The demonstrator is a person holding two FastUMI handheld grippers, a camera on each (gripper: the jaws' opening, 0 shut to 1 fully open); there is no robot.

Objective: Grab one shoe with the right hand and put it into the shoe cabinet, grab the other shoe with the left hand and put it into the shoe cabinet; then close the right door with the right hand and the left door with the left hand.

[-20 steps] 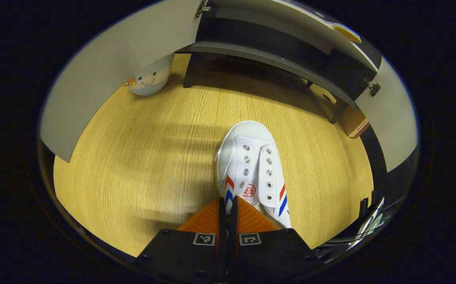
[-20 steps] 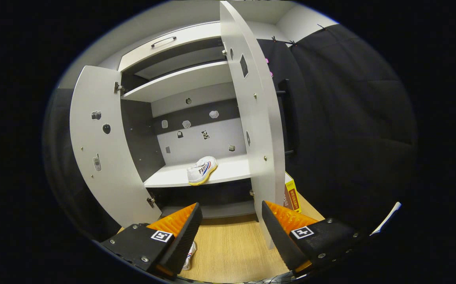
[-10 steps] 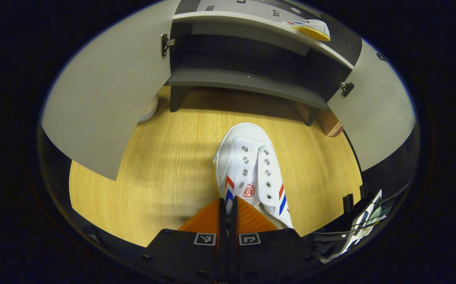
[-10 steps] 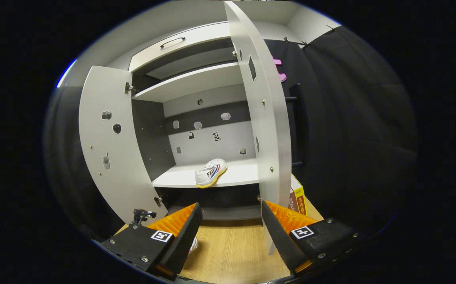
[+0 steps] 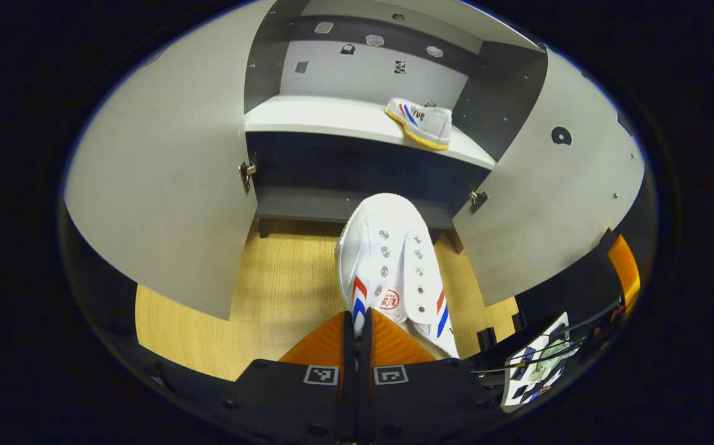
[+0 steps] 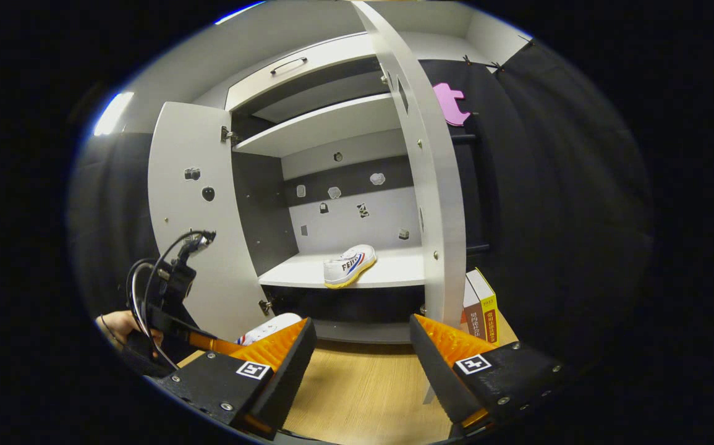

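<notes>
Left gripper [image 5: 357, 321] is pinching the second shoe [image 5: 394, 266] at frame centre, lifting it toward the shoe cabinet [image 5: 357, 120]; shelf now in view. First shoe [image 6: 349, 266] is sitting shelved mid-frame. Right gripper [image 6: 361, 352] is hanging spread, empty.

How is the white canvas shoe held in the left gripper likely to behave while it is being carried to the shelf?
The shoe looks like soft canvas, pinched at one side edge by the left gripper, so the upper may flex and the toe sag. It is probably light, since this thin pinch carries it above the floor. Its flat sole should sit steadily beside the shelved shoe.
</notes>
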